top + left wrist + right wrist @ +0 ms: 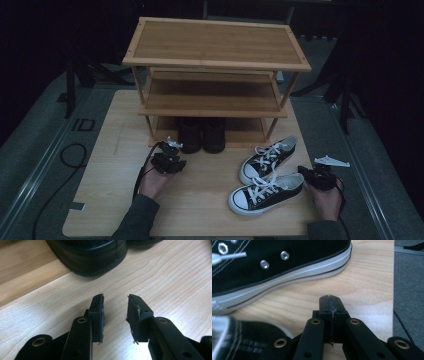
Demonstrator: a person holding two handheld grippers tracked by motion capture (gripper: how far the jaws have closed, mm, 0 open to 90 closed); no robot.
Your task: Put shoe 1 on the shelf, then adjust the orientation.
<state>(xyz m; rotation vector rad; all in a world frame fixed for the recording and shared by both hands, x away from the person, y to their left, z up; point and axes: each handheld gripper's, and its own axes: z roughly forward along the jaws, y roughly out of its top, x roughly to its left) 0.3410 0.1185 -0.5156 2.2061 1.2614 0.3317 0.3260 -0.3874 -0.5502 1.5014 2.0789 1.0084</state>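
Observation:
Two black low sneakers with white soles and laces lie on the wooden board, one nearer the rack [267,157] and one nearer me [265,192]. My right gripper [303,172] sits at the heel of the nearer sneaker. Its jaws are shut pad to pad with nothing in them [329,298], the nearer sneaker's heel [244,340] beside them and the farther sneaker [274,270] ahead. My left gripper [172,149] hovers in front of a pair of dark shoes [202,135] on the rack's bottom shelf. It is open and empty [115,298], just short of a dark shoe's toe [92,255].
A three-tier bamboo shoe rack [215,42] stands at the back of the light wooden board [200,205]. The board's right edge [390,290] lies close to my right gripper, with grey floor beyond. A black cable [70,155] loops on the floor at left.

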